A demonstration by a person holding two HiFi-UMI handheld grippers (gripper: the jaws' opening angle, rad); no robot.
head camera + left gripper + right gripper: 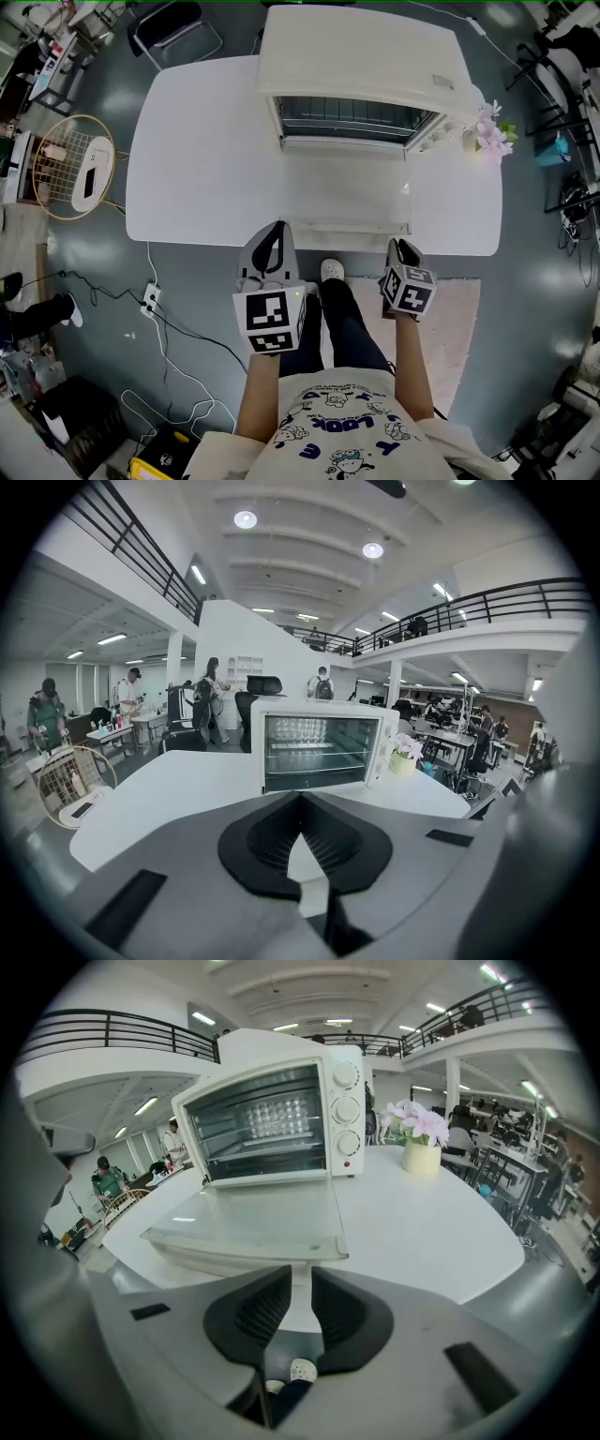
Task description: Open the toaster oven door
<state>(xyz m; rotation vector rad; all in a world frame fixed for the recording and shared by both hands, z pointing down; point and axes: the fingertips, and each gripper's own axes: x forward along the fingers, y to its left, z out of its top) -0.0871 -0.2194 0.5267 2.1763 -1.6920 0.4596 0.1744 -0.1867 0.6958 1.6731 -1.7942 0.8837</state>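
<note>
The cream toaster oven [361,66] stands at the far side of the white table [206,150]. Its glass door [347,187] lies folded down flat toward me, and the wire rack inside shows. In the right gripper view the oven [272,1124] and its lowered door [253,1222] lie just ahead. In the left gripper view the oven [319,747] stands farther off. My left gripper [272,230] [300,803] hangs off the table's near edge, its tips meeting on nothing. My right gripper [403,248] [300,1283] hovers near the door's front right corner, its jaws a narrow gap apart and empty.
A pot of pink flowers [492,136] [420,1138] stands right of the oven. A round wire stand [75,167] is on the floor at the left. Cables and a power strip [150,298] lie near it. A pink rug [459,319] lies under my feet.
</note>
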